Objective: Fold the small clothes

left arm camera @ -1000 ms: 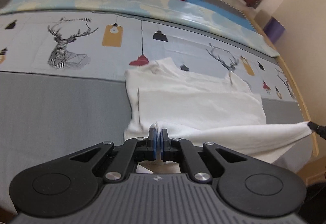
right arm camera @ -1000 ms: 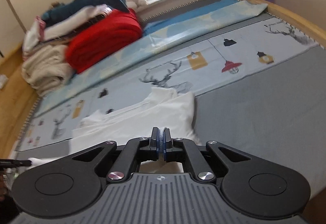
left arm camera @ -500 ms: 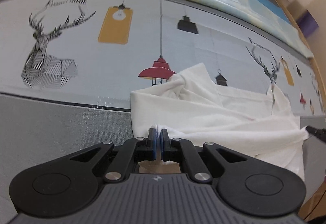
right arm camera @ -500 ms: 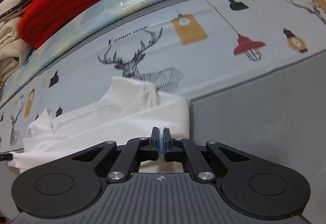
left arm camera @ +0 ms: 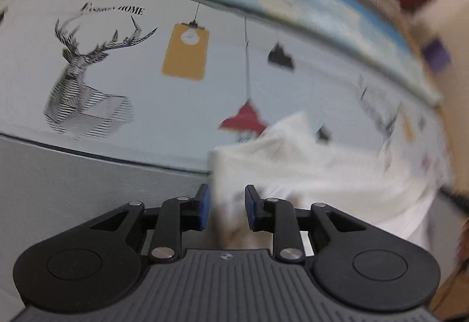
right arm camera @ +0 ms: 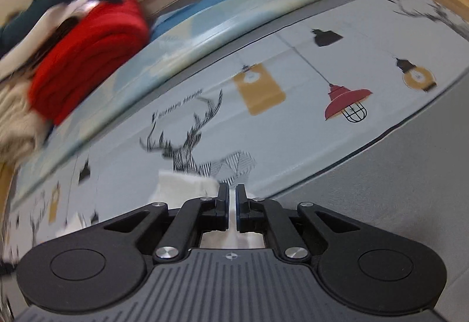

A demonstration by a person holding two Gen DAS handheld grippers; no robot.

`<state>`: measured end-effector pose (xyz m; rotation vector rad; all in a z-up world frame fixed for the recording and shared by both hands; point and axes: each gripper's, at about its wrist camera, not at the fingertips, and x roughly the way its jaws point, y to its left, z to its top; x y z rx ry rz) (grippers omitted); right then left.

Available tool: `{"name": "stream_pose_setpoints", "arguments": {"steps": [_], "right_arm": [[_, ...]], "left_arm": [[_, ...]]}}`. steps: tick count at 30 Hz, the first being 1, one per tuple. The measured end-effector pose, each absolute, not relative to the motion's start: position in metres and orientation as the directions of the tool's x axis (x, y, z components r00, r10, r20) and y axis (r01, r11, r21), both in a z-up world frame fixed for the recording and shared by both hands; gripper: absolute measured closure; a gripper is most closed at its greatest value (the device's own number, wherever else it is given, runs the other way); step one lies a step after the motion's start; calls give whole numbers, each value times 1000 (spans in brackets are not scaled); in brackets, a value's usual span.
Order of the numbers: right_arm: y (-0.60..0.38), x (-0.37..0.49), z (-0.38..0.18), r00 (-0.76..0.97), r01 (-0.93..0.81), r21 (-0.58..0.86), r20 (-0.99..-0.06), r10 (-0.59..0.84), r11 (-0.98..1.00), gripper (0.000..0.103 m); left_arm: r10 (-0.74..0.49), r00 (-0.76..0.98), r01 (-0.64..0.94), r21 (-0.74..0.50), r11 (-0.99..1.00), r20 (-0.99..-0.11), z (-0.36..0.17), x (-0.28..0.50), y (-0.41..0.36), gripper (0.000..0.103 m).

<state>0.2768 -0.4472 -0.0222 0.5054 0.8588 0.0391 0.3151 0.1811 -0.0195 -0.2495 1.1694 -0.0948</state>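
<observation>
We are seeing a small white garment (left arm camera: 337, 172) lying folded and rumpled on a deer-and-lantern printed bed sheet (left arm camera: 146, 122), its near edge bunching toward the sheet's grey band.

Garment (left arm camera: 307, 172) flat on sheet (left arm camera: 146, 105), straddling its printed band and plain band, right of deer print (left arm camera: 79, 87). Blanket (right arm camera: 88, 58) behind, at sheet's far edge; towels (right arm camera: 14, 122) left of it in right wrist view.

"HOME" in black capitals, preceded by a blurred script word, printed above the deer head (left arm camera: 85, 87) on the bedsheet (left arm camera: 205, 105), upper left of left wrist view, same line illegible in right wrist view
</observation>
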Motion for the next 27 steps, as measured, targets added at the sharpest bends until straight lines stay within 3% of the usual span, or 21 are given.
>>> {"name": "stream_pose_setpoints", "arguments": {"steps": [4,6,8,13,22,25,26,27], "right_arm": [[-448,267,-36,595,93,426,-749,293,900,96],[-437,268,-39,567,43,397,-765,305,917,96],[-426,272,-43,547,8,365,-781,301,931,91],[-396,283,-52,514,-77,316,-800,309,946,75],[-396,304,-58,536,-11,324,-796,279,946,75],[-391,306,-60,533,-34,313,-797,283,949,75],[-389,307,-59,537,-41,307,-796,280,951,77],[-389,308,-58,544,-43,301,-793,275,953,82]], "left_arm": [[-205,340,33,-206,978,-918,-32,309,173,73],[-202,337,74,-188,979,-920,-35,307,162,62],[-203,353,114,-173,978,-914,-37,309,149,60],[-191,396,144,-145,979,-898,-44,326,125,60],[-252,429,146,-209,967,-867,-56,352,112,61],[-251,450,170,-193,966,-857,-56,352,108,73],[-249,455,171,-190,967,-855,-56,353,108,89],[-247,462,170,-188,967,-852,-54,354,109,96]]}}
